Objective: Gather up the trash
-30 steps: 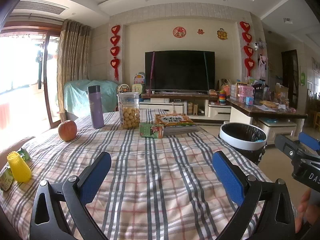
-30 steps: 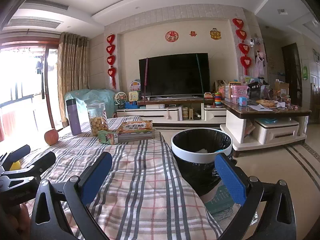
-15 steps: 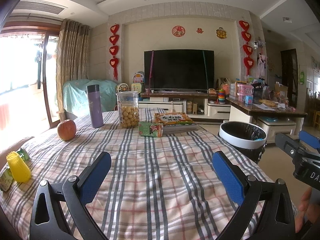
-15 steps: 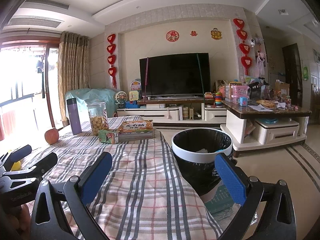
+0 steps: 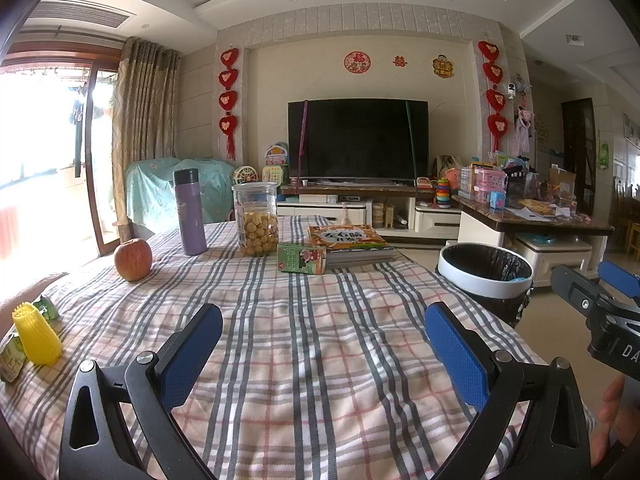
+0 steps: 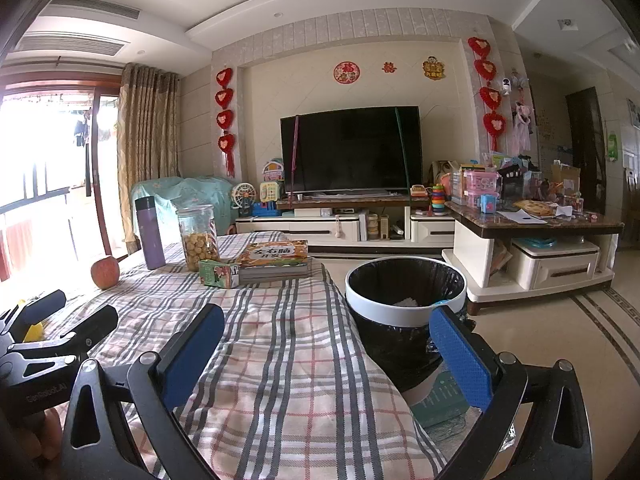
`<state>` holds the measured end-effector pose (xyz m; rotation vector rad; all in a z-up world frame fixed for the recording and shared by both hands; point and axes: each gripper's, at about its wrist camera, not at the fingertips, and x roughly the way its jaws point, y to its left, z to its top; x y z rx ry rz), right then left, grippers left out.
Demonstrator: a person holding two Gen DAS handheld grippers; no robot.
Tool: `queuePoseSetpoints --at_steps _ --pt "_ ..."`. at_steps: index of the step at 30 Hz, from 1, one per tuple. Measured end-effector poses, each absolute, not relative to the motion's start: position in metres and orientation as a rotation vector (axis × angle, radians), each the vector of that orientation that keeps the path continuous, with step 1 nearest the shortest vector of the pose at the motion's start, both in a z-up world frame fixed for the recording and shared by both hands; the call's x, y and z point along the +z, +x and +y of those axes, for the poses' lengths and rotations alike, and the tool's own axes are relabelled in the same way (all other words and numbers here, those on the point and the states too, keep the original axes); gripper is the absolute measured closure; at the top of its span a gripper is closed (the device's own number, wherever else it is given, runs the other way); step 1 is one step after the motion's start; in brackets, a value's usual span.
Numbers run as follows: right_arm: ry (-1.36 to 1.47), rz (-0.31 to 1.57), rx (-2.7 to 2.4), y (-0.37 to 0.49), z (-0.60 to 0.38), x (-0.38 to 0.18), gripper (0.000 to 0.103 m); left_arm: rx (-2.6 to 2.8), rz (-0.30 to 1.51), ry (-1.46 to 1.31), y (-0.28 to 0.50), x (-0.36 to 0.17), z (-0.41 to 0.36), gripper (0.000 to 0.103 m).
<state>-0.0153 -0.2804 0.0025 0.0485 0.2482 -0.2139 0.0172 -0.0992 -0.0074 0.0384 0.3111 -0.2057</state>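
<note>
While both the left gripper (image 5: 323,346) and right gripper (image 6: 326,346) gape empty, green wrappers (image 5: 12,354) sit half-cropped; the milk carton (image 5: 301,258) print is unreadable.

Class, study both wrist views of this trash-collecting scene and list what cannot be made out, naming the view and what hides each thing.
1. Trash bin contents: right wrist view, the dark liner and rim hide all but a pale scrap.
2. Green wrappers at the table's left: left wrist view, cut off by the picture edge and partly behind the yellow cone.
3. Printed sheet on the floor by the bin: right wrist view, text too small, the right gripper covers part.
</note>
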Motion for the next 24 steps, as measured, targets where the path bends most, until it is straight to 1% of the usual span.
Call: queuePoseSetpoints --at_steps 24 --pt "0.049 0.257 -0.206 -0.0166 -0.2769 0.001 0.0 -0.207 0.313 0.04 0.018 -0.0084 -0.0991 0.001"
